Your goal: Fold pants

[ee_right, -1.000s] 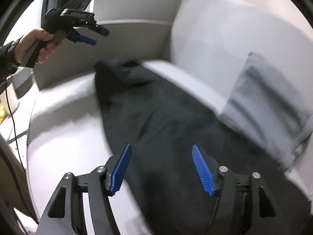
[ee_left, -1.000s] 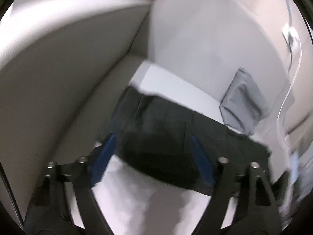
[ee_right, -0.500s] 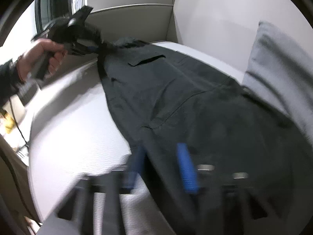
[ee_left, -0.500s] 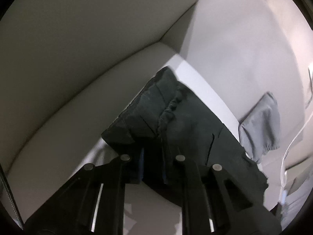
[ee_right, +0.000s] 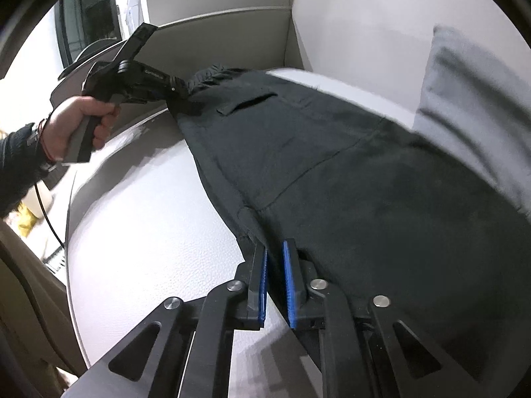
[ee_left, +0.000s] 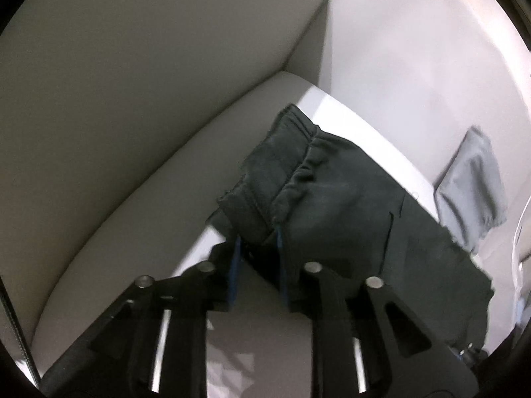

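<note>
The dark pants [ee_right: 348, 172] lie limp across the pale sofa [ee_right: 139, 238] seat — soft, floppy cloth best taken at its edges — left gripper [ee_left: 257, 248] clenched on the waistband, right gripper [ee_right: 274, 258] pinching the near hem.

One pants [ee_right: 332, 172], one cushion [ee_right: 474, 106] (perhaps).

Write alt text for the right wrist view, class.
The right claw pinches the near edge of dark pants spread on a pale sofa seat. Farther left, a hand holds the left claw at the waistband.
</note>
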